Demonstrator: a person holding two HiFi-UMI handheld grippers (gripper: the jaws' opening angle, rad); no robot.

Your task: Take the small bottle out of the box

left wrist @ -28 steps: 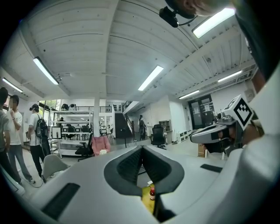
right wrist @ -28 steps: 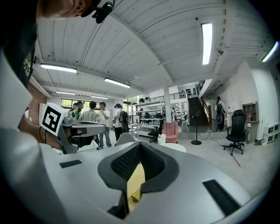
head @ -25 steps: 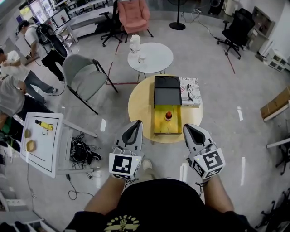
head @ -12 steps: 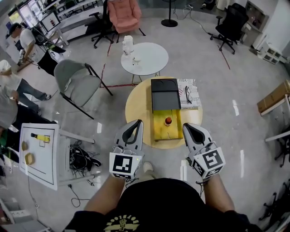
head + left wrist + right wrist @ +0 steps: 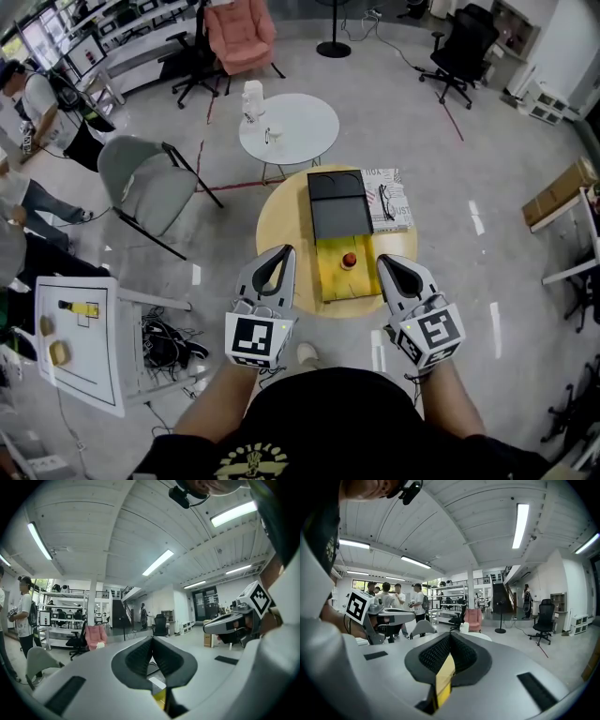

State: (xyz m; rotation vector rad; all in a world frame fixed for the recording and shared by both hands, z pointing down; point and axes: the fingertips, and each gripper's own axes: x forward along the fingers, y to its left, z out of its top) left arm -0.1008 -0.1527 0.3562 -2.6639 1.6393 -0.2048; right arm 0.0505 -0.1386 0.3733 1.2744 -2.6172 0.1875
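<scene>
Round wooden table [image 5: 281,230], long yellow box [image 5: 330,281], small red bottle [image 5: 349,260] inside

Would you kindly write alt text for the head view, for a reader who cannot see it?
Seen from above, a person holds the left gripper and right gripper, both shut, at the near edge of a round wooden table where a small bottle sits in an open yellow box. A white round table and a grey chair stand beyond.
</scene>
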